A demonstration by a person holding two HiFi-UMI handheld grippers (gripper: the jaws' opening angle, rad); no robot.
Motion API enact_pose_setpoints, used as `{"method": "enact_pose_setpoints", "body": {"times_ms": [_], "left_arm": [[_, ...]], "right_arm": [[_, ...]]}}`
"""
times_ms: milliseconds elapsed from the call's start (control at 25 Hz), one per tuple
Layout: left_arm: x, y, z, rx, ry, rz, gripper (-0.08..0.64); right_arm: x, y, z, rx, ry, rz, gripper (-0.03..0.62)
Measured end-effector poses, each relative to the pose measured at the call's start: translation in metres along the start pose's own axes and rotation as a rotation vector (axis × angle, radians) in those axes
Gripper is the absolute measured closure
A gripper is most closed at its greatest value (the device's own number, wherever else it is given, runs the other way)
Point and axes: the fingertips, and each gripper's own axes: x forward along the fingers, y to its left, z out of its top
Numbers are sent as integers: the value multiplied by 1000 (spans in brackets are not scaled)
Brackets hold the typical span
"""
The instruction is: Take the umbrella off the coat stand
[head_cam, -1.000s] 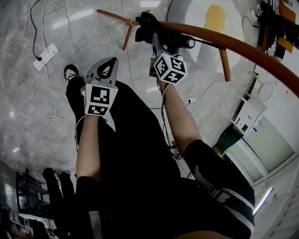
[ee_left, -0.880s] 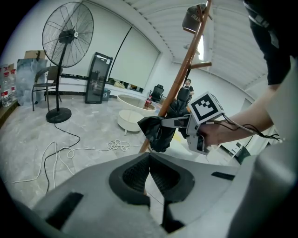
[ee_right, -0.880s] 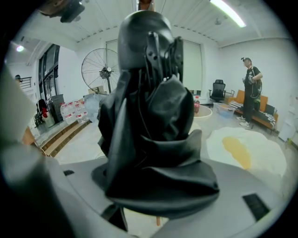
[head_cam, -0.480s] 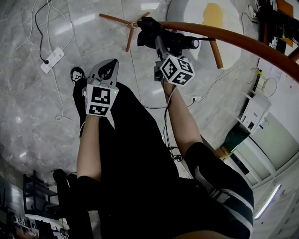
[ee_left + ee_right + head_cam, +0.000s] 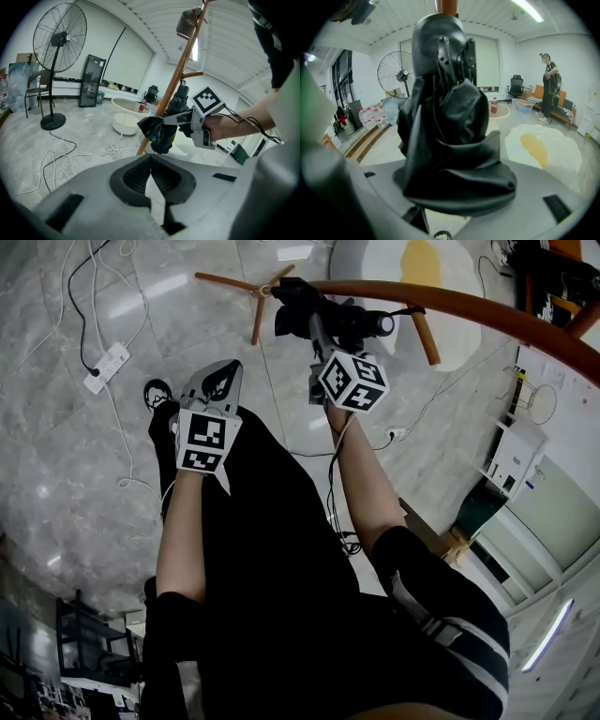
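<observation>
black folded fabric umbrella (image 5: pixel 295 310): clamped in right tool (image 5: pixel 317 327), long axis along brown wooden coat-stand pole (image 5: pixel 487 320), just beside it. left tool (image 5: pixel 217 382): jaws together, empty, farther off.

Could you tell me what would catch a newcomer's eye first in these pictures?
The black folded umbrella, clamped between the jaws of the right gripper, fills the right gripper view. The orange-brown coat stand arcs across the top of the head view; the left gripper, to its left, is empty, jaws together.
</observation>
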Motion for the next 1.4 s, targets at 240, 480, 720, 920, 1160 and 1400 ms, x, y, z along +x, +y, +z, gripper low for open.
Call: {"method": "enact_pose_setpoints", "body": {"times_ms": [240,480,720,920,1160,1400], "left_arm": [[2,-4,-2,-3,-1,-9,560],[3,-9,-6,-1,5,-19,561],[3,-12,-7,-9,7,-23,560],[6,-14,-10,-6,8,-28,560],[6,-20,-11,-1,11,-41,560],[4,-25,-13,7,17,-52,560]], "right_arm": [[-5,-1,11,-20,-36,-5,313],[-12,-2,16,-4,-47,-2,313],[-17,-5,16,3,-43,0,313],[-22,-6,15,6,-50,2,313],[-31,-11,15,11,-55,-10,313],[-41,-11,17,24,-65,-15,313]]}}
